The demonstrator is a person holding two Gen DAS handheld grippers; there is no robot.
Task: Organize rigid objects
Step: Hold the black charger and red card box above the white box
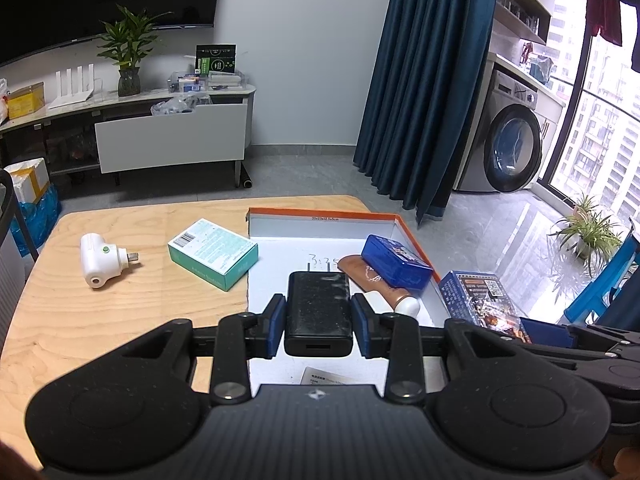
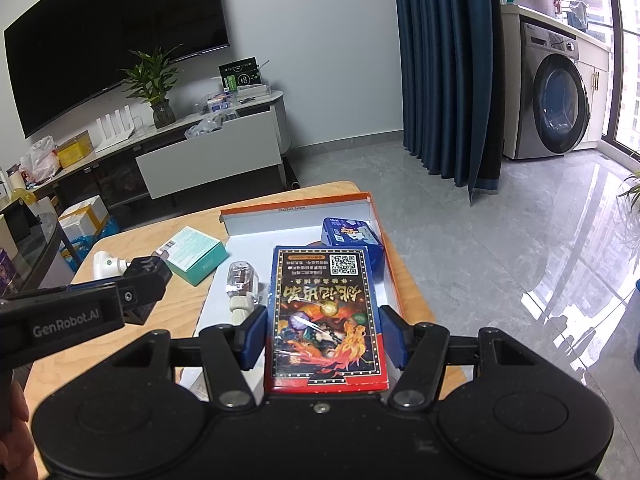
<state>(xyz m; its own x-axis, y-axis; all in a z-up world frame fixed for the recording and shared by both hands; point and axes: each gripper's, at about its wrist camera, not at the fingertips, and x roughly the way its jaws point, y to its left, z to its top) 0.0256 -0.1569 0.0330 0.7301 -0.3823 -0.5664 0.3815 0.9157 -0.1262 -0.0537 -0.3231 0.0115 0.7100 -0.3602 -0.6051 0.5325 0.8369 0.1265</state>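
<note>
Tray [image 1: 256,232] floor partly behind charger [image 1: 318,308]

Matte black left gripper [image 1: 319,322] with blue pads [image 1: 278,320], silver screws, white "GenRobot.AI" lettering.

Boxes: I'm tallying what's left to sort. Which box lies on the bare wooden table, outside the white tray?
The teal-and-white cardboard box. It lies on the wood left of the orange-rimmed white tray; the blue box is inside, and the right tool holds the illustrated box.
</note>
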